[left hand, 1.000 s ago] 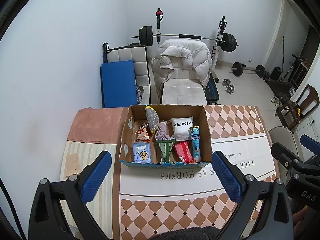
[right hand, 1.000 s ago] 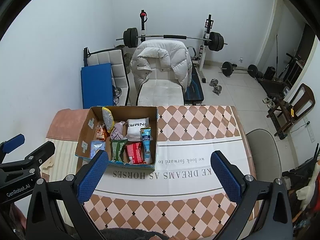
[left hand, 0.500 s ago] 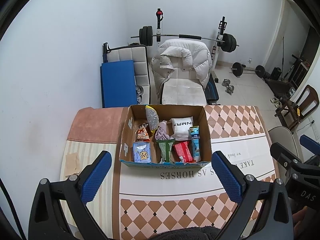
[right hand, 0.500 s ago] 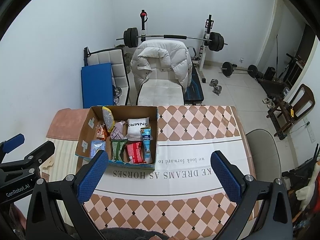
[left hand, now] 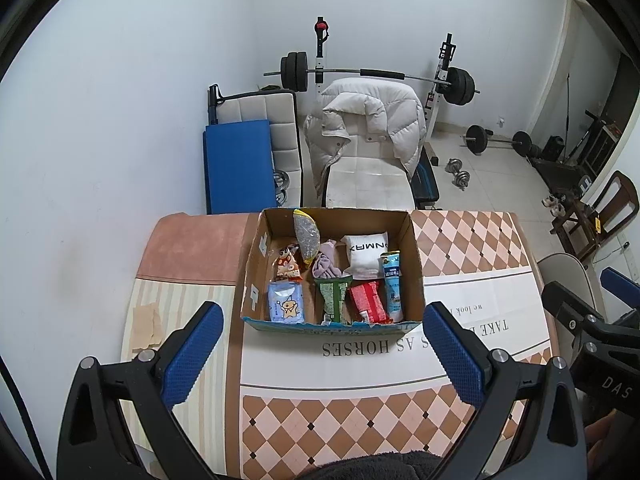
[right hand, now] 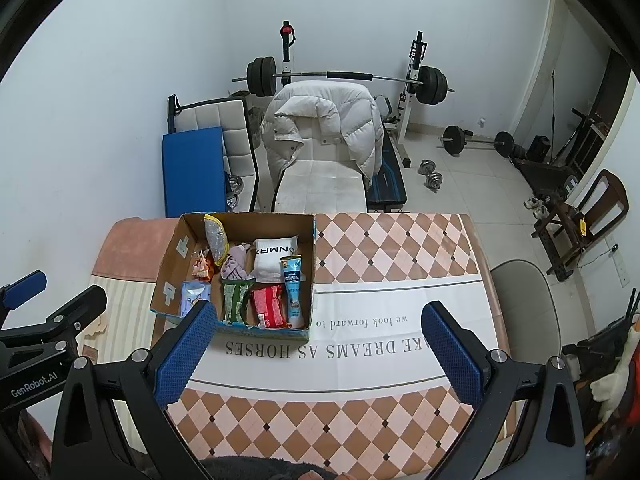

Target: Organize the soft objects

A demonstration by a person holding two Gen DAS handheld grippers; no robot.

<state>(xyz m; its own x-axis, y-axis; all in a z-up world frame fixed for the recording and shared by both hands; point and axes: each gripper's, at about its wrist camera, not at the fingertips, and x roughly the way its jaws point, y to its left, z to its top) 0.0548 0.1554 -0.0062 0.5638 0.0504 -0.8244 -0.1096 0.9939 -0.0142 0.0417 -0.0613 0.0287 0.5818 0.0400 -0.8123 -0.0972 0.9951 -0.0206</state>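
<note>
An open cardboard box [left hand: 416, 264] [right hand: 168, 268] stands on the table and holds several soft packets: a white pack [left hand: 366, 256], a pink cloth [left hand: 325, 260], a green packet [left hand: 334, 298], a red packet [left hand: 368, 300], a blue tube [left hand: 392, 284], a light-blue pouch [left hand: 285, 307] and a snack bag [left hand: 287, 266]. My left gripper [left hand: 322, 354] is open and empty, above the table in front of the box. My right gripper [right hand: 316, 354] is open and empty, in front of the box and to its right.
The table has a checkered cloth [right hand: 392, 240] with printed text. Behind it stand a chair with a white padded jacket [left hand: 368, 128], a blue mat [left hand: 238, 164] and a barbell rack [left hand: 376, 76]. A grey chair [right hand: 524, 304] stands at the right.
</note>
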